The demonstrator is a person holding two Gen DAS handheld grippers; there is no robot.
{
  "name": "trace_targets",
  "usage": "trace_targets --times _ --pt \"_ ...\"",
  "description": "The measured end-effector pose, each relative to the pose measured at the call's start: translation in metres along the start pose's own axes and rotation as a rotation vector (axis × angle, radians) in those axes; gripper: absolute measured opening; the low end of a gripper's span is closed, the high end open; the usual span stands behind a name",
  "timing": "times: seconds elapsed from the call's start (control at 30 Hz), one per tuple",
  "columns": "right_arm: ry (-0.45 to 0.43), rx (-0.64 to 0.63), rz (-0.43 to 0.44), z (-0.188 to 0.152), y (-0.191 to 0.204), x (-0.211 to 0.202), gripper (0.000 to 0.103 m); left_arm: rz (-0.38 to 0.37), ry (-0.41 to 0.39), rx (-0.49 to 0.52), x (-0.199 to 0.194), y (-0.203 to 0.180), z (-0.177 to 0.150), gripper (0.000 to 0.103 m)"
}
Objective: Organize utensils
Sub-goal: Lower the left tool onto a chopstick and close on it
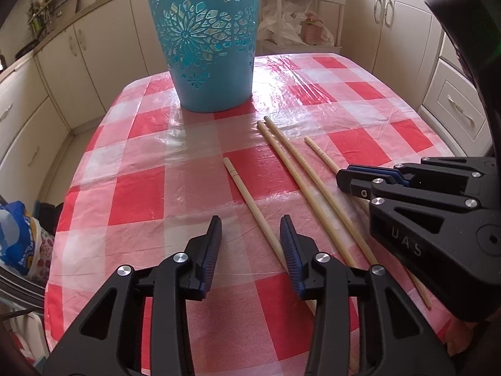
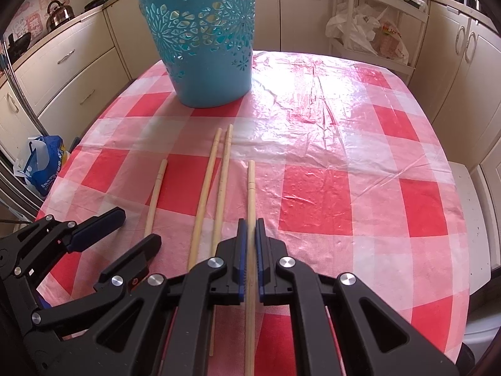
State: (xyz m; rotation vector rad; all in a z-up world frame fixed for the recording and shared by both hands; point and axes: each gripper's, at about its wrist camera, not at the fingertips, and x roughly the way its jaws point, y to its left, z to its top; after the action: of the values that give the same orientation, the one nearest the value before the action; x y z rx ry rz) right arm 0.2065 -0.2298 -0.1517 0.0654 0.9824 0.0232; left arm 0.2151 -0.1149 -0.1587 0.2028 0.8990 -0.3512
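Four wooden chopsticks lie on the checked worktop [image 2: 344,188] on the near side of the blue basket [image 2: 200,40], their long axes running roughly toward it. The right claw [image 2: 250,228] is clenched on the chopstick farthest right of the basket [image 2: 251,188], gripping along its length. The left claw [image 1: 250,235] stands released; the leftmost chopstick [image 1: 247,194] passes by its right finger [image 1: 291,244], not gripped.

Left hand-held gripper [image 1: 250,244] parted; right hand-held gripper [image 2: 250,244] seemingly clamped.
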Motion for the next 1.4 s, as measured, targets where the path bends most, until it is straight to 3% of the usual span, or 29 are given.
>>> trace_targets --times 0.1,0.27,0.4,0.6,0.9,1.13,1.3,1.4 --pt "-0.012 0.02 0.004 -0.002 -0.001 -0.001 0.006 -0.029 0.005 -0.002 0.001 0.001 0.0 0.046" --pt "-0.019 0.057 0.049 -0.003 -0.008 -0.002 0.006 0.021 -0.003 0.036 0.0 -0.009 -0.001 0.049" --pt "0.0 0.011 0.065 0.002 -0.006 0.0 0.011 0.015 0.011 0.004 0.002 -0.003 0.001 0.056" --pt "-0.024 -0.04 0.085 0.004 -0.002 0.004 0.011 0.004 0.017 -0.004 0.004 -0.001 0.002 0.058" --pt "-0.05 0.105 0.238 -0.001 -0.032 0.004 0.006 -0.024 0.042 0.005 0.007 -0.004 0.005 0.069" --pt "-0.037 -0.07 0.148 0.002 -0.011 0.001 0.006 0.015 0.062 -0.026 0.012 -0.004 0.011 0.073" --pt "-0.041 0.015 0.227 0.0 -0.028 0.002 0.006 0.061 0.074 -0.05 0.016 -0.003 0.017 0.075" --pt "-0.039 0.145 0.334 -0.003 -0.05 0.006 0.006 0.062 0.094 -0.059 0.016 -0.001 0.019 0.075"
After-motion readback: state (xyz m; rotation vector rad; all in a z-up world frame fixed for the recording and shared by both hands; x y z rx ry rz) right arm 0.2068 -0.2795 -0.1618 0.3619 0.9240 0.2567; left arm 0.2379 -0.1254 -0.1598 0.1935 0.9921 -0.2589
